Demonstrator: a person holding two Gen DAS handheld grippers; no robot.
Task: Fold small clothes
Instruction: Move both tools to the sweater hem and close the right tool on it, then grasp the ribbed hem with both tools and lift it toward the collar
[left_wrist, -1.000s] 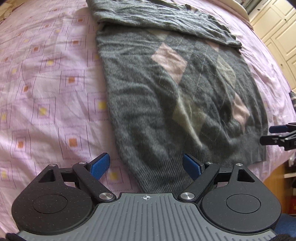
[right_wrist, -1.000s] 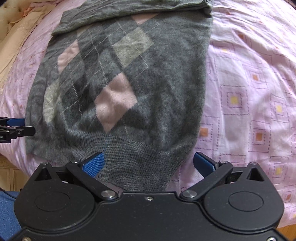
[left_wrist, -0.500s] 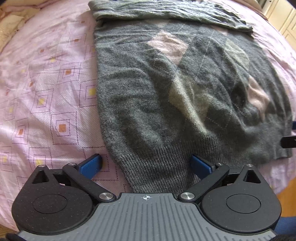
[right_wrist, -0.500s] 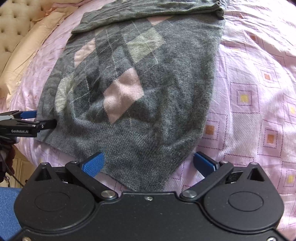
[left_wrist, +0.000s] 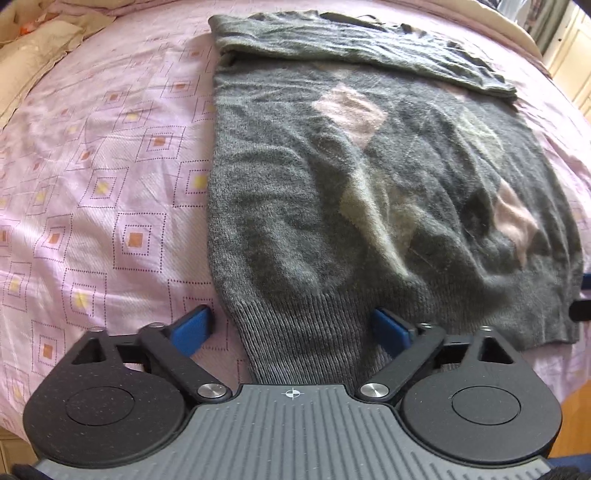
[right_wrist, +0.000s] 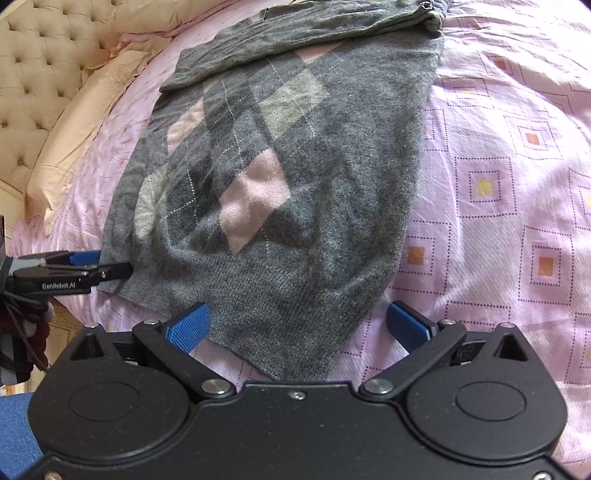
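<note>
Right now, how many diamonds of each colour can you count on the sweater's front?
Pink diamonds: 3
Pale grey-green diamonds: 2
Total: 5, all on the one grey sweater; a folded sleeve covers part of the top one.

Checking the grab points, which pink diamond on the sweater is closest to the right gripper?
The full pink diamond in the sweater's middle, just above the ribbed hem before the right gripper; the others sit farther up.

Right tool (right_wrist: 297, 326) gapes over sweater (right_wrist: 288, 184) hem corner.
</note>
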